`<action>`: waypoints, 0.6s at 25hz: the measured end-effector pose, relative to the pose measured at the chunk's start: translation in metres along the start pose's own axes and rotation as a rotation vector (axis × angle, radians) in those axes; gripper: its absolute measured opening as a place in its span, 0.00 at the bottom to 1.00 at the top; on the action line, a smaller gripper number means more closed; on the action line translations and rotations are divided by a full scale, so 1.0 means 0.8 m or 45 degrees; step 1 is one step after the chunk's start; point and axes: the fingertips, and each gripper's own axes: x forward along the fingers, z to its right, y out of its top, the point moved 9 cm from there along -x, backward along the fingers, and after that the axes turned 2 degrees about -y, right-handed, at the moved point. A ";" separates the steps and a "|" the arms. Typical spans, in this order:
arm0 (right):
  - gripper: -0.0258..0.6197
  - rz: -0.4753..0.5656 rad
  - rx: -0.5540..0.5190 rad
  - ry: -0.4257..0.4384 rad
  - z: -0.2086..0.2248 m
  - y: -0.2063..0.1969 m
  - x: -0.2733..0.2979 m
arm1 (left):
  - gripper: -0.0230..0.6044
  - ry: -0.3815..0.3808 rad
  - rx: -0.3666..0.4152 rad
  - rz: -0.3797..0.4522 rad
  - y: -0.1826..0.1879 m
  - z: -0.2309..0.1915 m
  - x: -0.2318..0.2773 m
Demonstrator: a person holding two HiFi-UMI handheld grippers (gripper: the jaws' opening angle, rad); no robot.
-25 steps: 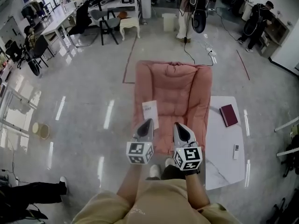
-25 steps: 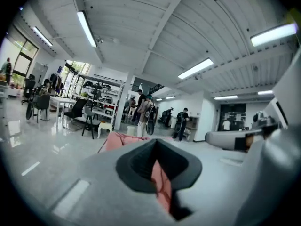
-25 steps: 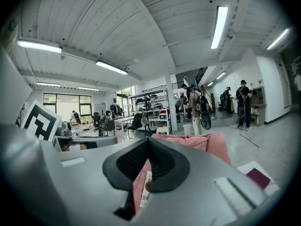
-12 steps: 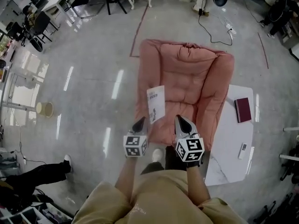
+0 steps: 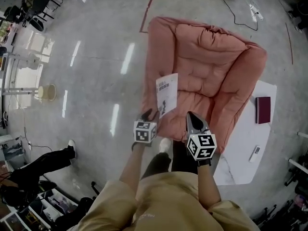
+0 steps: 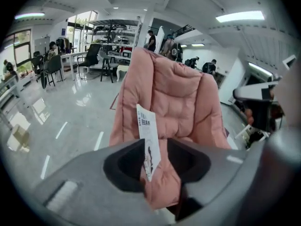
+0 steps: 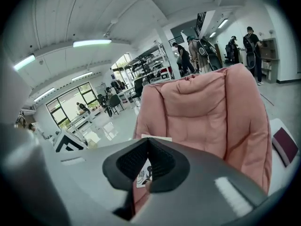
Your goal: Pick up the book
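Observation:
A thin white book [image 5: 167, 93] lies along the left armrest of a pink padded lounge chair [image 5: 207, 61]. My left gripper [image 5: 150, 114] is at the book's near corner with its jaws opening. In the left gripper view the book [image 6: 146, 126] shows edge-on in the gap of the left gripper [image 6: 156, 145], and the pads do not press it. My right gripper [image 5: 191, 118] hangs over the chair's front edge, tips together, holding nothing. Past the right gripper [image 7: 148, 139] the book's [image 7: 156, 137] top edge peeks out. A maroon book [image 5: 263, 109] lies on the white table [image 5: 240, 148].
The white table stands right of the chair and also bears a small remote [image 5: 255, 153]. A person's dark-trousered leg [image 5: 43, 160] reaches in at the left over the shiny grey floor. Chairs and desks stand far off at the upper left.
Both grippers have come down and forward to the chair's front. The left one has reached the white book's near corner, and its jaws have gone from shut to parted.

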 end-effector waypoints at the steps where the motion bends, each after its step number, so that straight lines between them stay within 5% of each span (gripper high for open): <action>1: 0.05 -0.016 -0.003 0.007 0.003 -0.003 0.008 | 0.30 -0.006 -0.002 -0.018 -0.002 -0.004 0.014; 7: 0.05 -0.111 0.004 0.031 0.016 -0.030 0.042 | 0.49 -0.012 0.051 -0.136 -0.020 -0.021 0.096; 15: 0.05 -0.165 0.017 0.050 0.034 -0.047 0.071 | 0.52 -0.005 -0.002 -0.144 -0.023 -0.041 0.159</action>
